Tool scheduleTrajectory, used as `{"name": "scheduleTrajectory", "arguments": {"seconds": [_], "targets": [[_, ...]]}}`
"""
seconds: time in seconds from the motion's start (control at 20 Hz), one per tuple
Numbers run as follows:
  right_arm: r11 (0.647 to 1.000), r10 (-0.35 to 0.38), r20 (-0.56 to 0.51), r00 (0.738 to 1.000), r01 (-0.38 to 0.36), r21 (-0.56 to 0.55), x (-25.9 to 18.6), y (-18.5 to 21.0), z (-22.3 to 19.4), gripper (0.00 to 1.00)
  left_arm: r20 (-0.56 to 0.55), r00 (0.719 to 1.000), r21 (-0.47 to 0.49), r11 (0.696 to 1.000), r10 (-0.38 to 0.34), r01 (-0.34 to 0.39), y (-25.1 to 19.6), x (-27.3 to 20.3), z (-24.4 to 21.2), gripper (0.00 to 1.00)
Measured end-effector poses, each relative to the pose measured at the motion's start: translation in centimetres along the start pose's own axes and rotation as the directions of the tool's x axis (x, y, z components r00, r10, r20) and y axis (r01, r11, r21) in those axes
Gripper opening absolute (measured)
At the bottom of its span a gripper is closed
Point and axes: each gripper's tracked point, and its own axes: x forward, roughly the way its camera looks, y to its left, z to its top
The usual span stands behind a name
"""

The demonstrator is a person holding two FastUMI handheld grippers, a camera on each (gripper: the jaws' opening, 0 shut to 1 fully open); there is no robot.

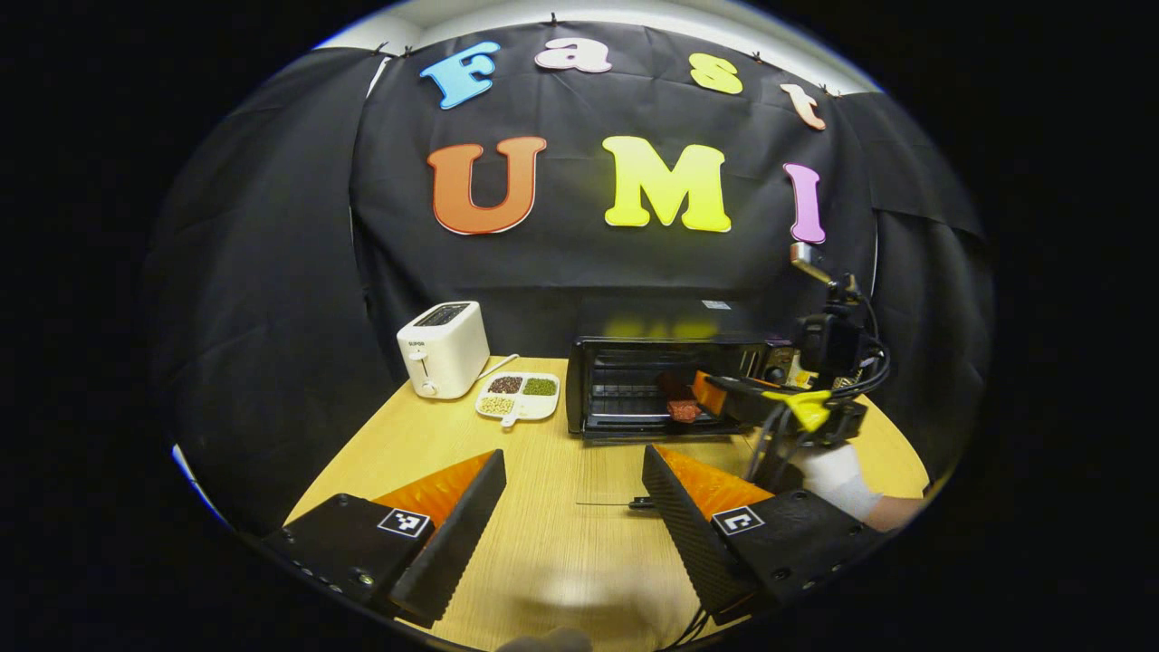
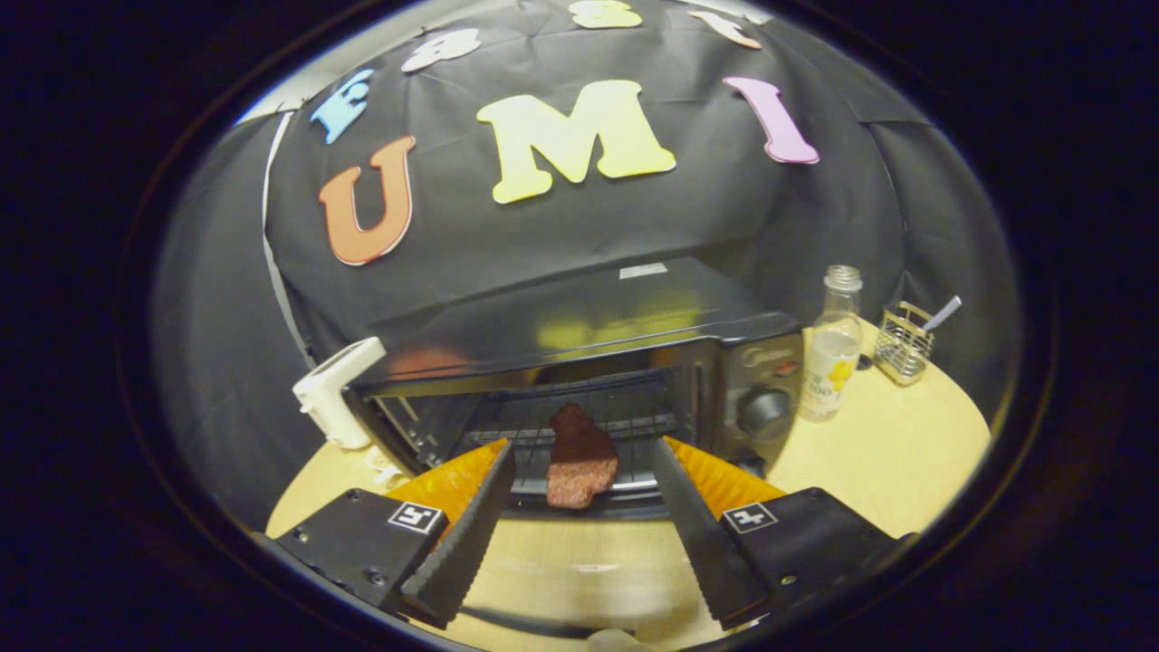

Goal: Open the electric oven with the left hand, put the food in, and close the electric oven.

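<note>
I am holding my left gripper [image 1: 572,489] low in the left gripper view, its fingers spread wide with only bare wooden table [image 1: 561,552] between them. Right of centre in that view the electric oven [image 1: 665,385] is standing with its door down, and my right gripper [image 1: 724,391] is reaching at its mouth from the right, my gloved hand [image 1: 838,475] below it. In the right gripper view my right gripper [image 2: 579,489] is gaping open at the bottom, gripping nothing. The food [image 2: 579,457], a reddish-brown slab, is lying on the oven's rack at the opening, between my fingers but apart from them. A white toaster [image 1: 442,349] and a divided dish [image 1: 519,396] are sitting left of centre; a bottle [image 2: 833,353] is standing right of the oven.
</note>
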Motion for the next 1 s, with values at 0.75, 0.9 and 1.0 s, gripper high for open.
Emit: {"name": "scheduleTrajectory", "arguments": {"seconds": [0.75,0.9,1.0], "targets": [[0.990,-0.017,0.174,0.985,0.041,-0.135,-27.8,-12.7,12.2,0.96,-0.023,0.998,0.025,0.998,-0.059,0.059,-7.4,-1.9,-5.8,0.97],[0.987,-0.003,0.166,0.986,0.030,-0.156,-31.4,-16.4,13.2,0.98,-0.069,0.997,-0.006,0.999,-0.041,0.041,-10.3,-1.0,-8.5,0.98],[0.982,0.001,0.166,0.986,0.030,-0.187,-32.8,-18.6,13.8,0.98,-0.106,0.994,-0.028,0.999,-0.028,0.025,-11.8,0.0,-10.7,0.97]]}}
